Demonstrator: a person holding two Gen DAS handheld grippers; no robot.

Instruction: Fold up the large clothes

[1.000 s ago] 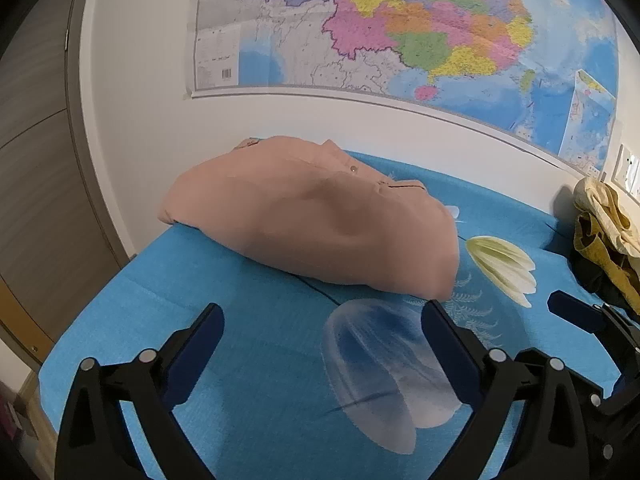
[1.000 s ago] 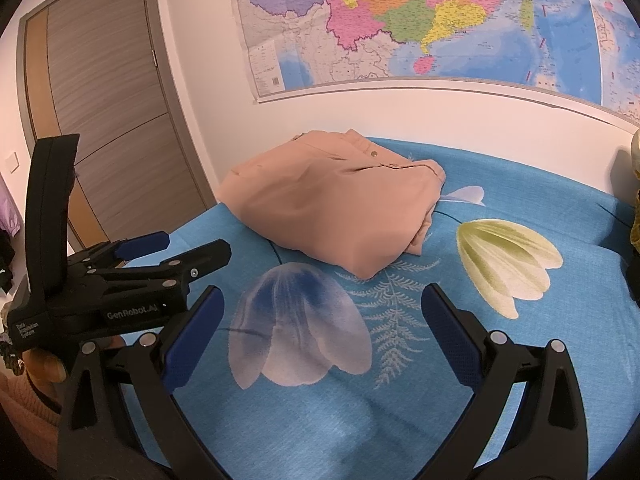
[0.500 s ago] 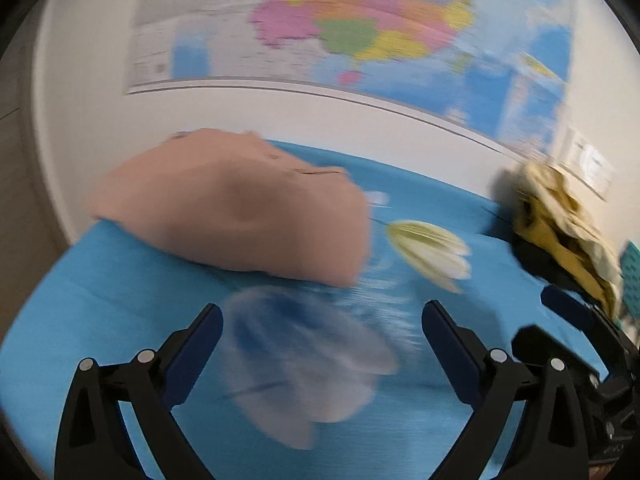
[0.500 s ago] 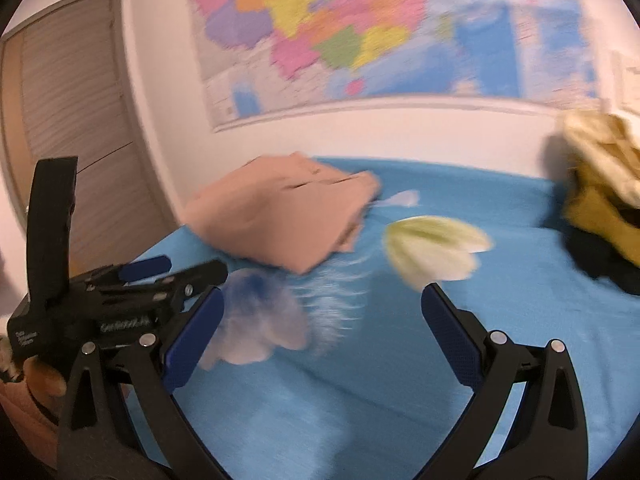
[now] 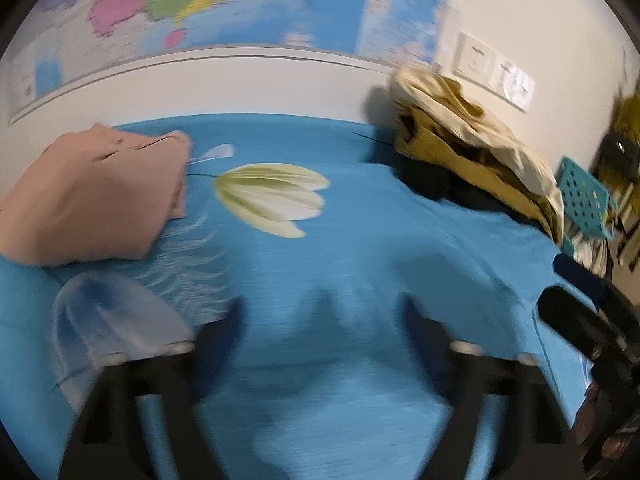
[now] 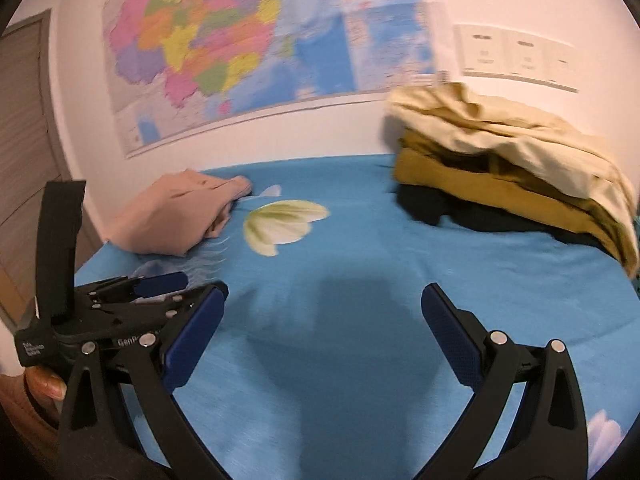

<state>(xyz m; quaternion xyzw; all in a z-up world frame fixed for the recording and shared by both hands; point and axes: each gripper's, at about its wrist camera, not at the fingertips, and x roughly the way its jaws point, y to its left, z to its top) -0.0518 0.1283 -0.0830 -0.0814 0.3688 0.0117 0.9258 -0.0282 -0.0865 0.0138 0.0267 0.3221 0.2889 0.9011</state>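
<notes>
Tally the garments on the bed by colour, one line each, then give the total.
Pink, folded garment: 1
Cream garment, top of the pile: 1
Mustard garment, under the cream one: 1
Black garment, bottom of the pile: 1
Total: 4, as far as the pile shows; more layers may be hidden.

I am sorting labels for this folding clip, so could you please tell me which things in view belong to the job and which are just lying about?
Part of the job:
- folded pink garment
- pile of unfolded clothes
- left gripper, open
- right gripper, open
- blue bedsheet

Just lying about:
- wall map
- wall switches
- blue basket
- door
</notes>
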